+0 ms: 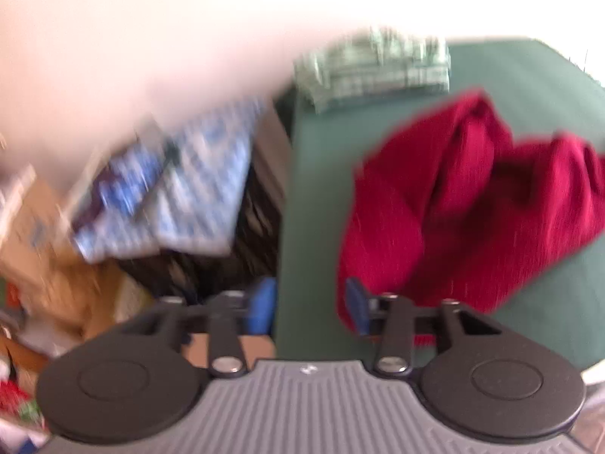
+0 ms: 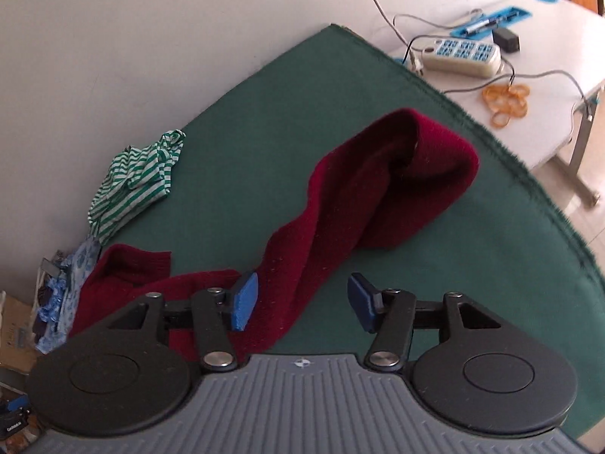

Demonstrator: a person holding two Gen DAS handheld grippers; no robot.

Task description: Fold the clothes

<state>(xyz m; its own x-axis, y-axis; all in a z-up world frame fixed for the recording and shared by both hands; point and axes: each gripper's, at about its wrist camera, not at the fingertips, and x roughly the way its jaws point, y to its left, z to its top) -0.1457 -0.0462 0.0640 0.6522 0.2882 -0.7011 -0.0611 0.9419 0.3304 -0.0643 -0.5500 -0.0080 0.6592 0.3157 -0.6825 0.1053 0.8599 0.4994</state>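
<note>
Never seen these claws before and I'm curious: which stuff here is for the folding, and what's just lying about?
For folding:
dark red knitted garment
green-and-white striped cloth
green table cover

Lying about:
white power strip
orange rubber bands
blue tray

Almost no lettering can be read here. At the lower left edge of the right wrist view, a small dark device (image 2: pixel 13 422) carries a white label, its letters too tiny to make out with certainty. A cardboard box (image 2: pixel 15 336) nearby bears faint print, also illegible. The white keypad unit (image 2: pixel 463 56) on the side desk shows rows of blue buttons, their markings unreadable. The left wrist view is blurred and offers no legible text.
</note>
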